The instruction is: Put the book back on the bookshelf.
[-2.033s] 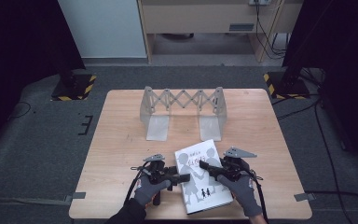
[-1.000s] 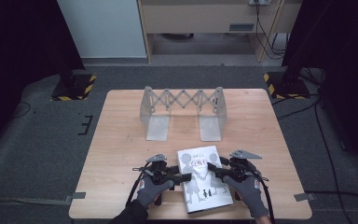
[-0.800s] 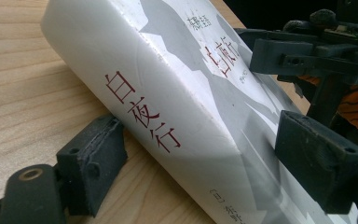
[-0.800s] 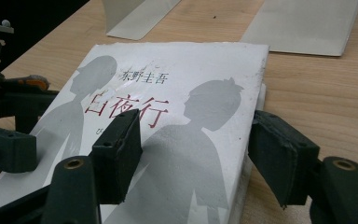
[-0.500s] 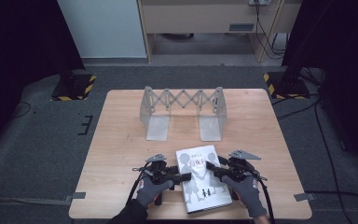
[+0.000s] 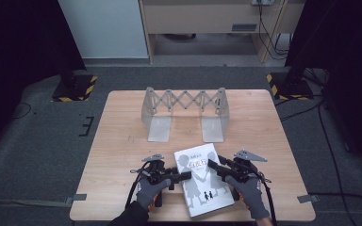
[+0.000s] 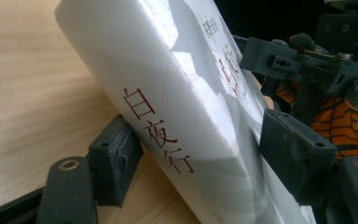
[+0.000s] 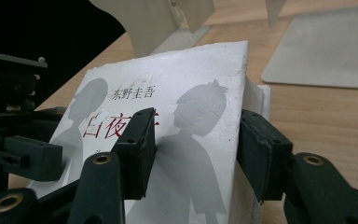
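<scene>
Book (image 6: 202, 181): white paperback, grey silhouette figures and red characters on the cover; lies cover up at the near middle of the bench (image 6: 122, 141), between the two grippers.
Long axis: runs from the near edge toward the far side, tilted a little, far end leaning left in the high view; spine along the left side, page edges along the right.
Title end: at the far end of the cover, toward the rack.
Spine: red characters run along it in the left gripper view (image 7: 158, 130).
Left gripper (image 6: 185, 175): points right at the spine side; jaws set apart, one on each face of the book's thickness, both pads touching; clamped on the spine edge.
Right gripper (image 6: 213, 165): points left and slightly away; one jaw lies on the cover beside the red title, the other against the page edge; clasping the book's right side.
Gloves: grey on the left hand (image 6: 148, 194) and right hand (image 6: 250, 195); orange shows on the far glove in the left gripper view.
Book rack (image 6: 184, 113): grey metal, scissor-lattice between two end plates, stands across the far middle of the bench, well apart from the book.
Floor (image 6: 37, 141): dark grey carpet around the bench.
</scene>
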